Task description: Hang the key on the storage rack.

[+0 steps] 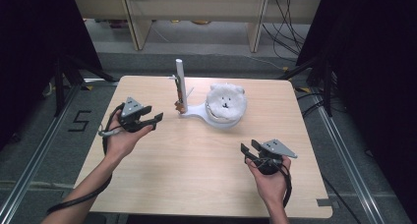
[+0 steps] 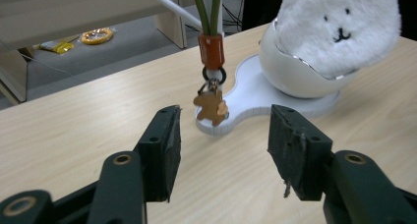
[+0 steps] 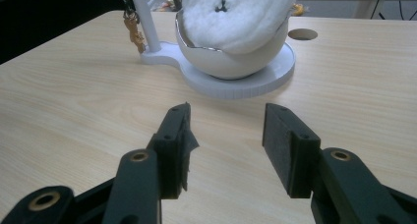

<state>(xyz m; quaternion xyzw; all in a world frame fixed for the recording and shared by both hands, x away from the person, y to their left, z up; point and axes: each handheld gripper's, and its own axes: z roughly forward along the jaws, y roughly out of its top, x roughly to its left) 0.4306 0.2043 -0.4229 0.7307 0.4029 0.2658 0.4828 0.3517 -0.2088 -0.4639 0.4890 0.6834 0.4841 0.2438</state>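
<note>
Left gripper view, keychain charm (image 2: pixel 211 106) just beyond spread left claw (image 2: pixel 223 140)

My small brown gingerbread-man charm (image 2: pixel 211 107) hangs upright from a black ring under an orange collar on the white post (image 1: pixel 180 81). The post stands at the table's twelve o'clock, on a white base (image 2: pixel 251 94). At the post's three o'clock, a fluffy white bear face (image 1: pixel 225 102) sits tilted in the base's bowl.
</note>
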